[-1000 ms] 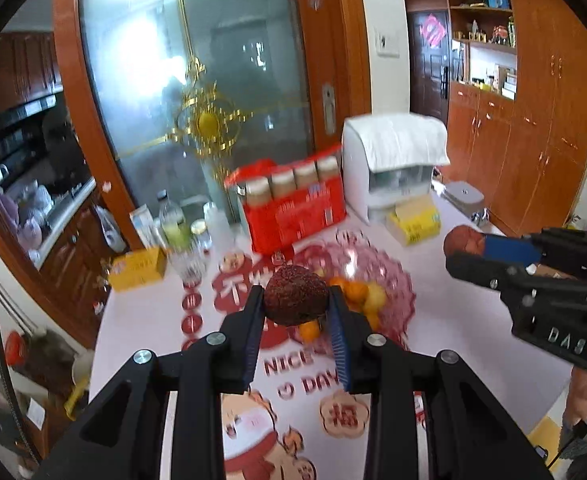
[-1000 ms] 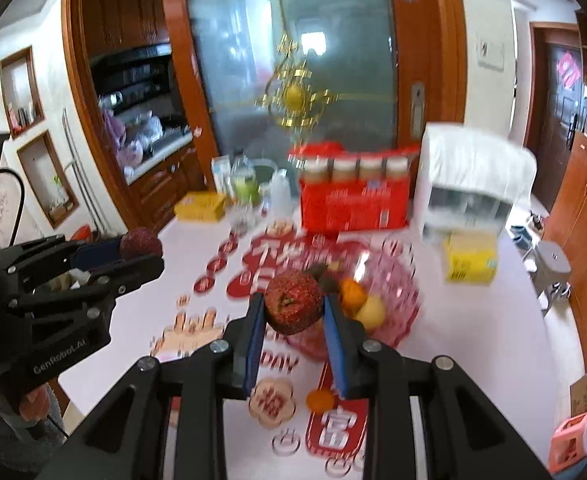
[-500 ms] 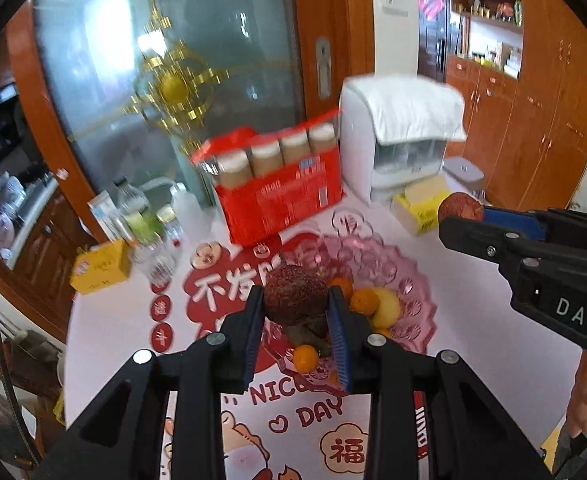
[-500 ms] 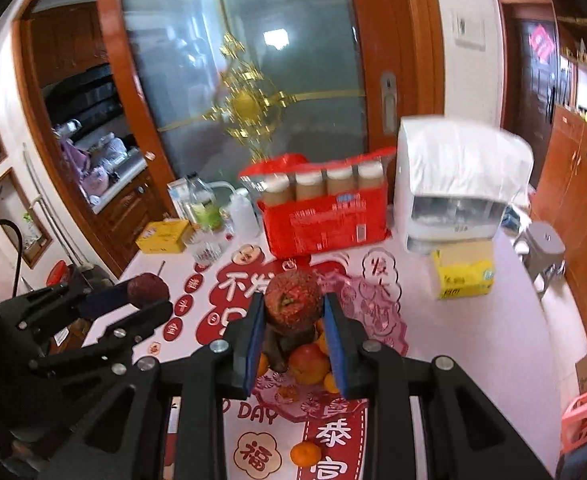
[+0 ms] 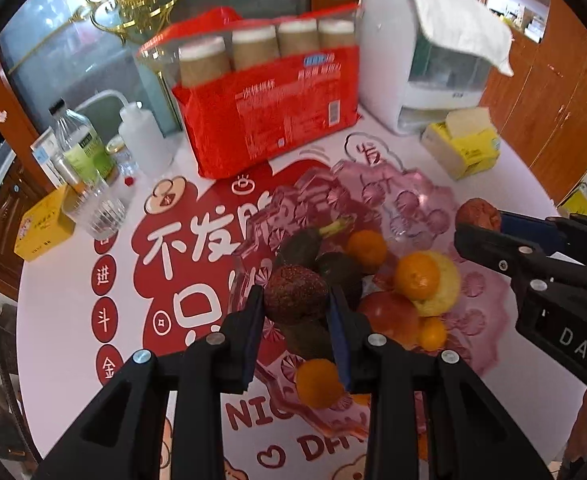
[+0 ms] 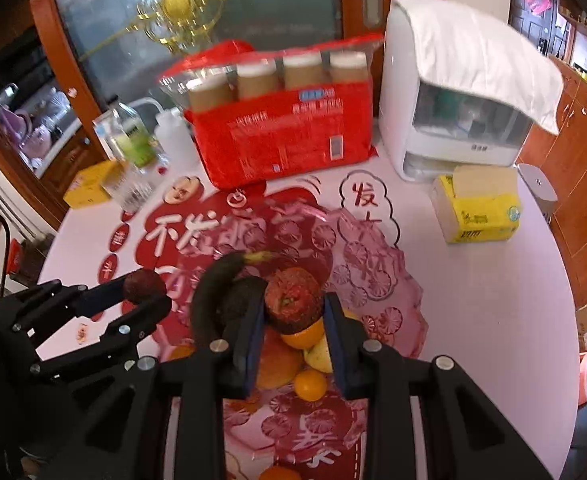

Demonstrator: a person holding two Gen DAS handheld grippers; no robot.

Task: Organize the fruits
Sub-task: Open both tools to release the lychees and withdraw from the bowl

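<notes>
We have brought both tools down low over the pink fruit plate (image 5: 421,200) on the tabletop (image 5: 73,280). Our left tool (image 5: 295,312) is squeezed shut on a dark red fruit (image 5: 295,294). Our right tool (image 6: 293,320) is squeezed shut on a bumpy red fruit (image 6: 293,300). Both fruits now hang just above the pile, so we think we can drop them in soon.

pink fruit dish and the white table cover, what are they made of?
Scalloped pink see-through fruit dish: likely moulded plastic or pressed glass; the red print below shows through it, embossed citrus-slice pattern, glossy highlights. Cannot tell which.
White table cover with red printed characters: looks like smooth printed vinyl or oilcloth; flat, faint sheen, no weave visible.
</notes>
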